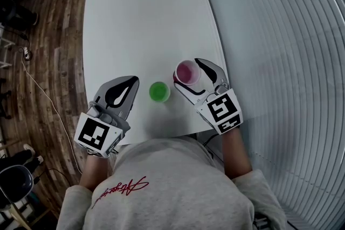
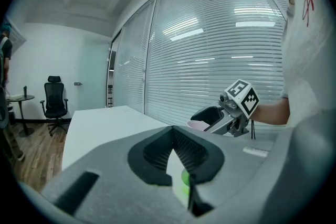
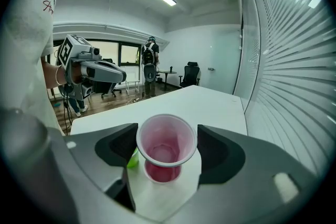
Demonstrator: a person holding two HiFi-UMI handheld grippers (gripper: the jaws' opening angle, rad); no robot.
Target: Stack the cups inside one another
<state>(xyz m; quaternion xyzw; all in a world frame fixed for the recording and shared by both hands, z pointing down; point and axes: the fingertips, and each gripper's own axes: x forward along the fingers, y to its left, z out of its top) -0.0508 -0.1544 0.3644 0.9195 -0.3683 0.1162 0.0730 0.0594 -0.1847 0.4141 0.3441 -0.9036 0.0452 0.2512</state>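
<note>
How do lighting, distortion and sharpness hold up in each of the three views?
Head view: even light, no blur, though the edges of the white table bow outward. Left gripper view: heavy fisheye with black corners, ceiling-lamp reflections streak the window blinds, and the near jaws look soft. Right gripper view: the same fisheye, and the translucent pink plastic cup is sharp.

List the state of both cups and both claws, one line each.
pink cup: upright, empty, gripped at its rim by the right claw.
green cup: upright on the table, empty, untouched.
left claw: shut, holding nothing.
right claw: shut on the pink cup.
</note>
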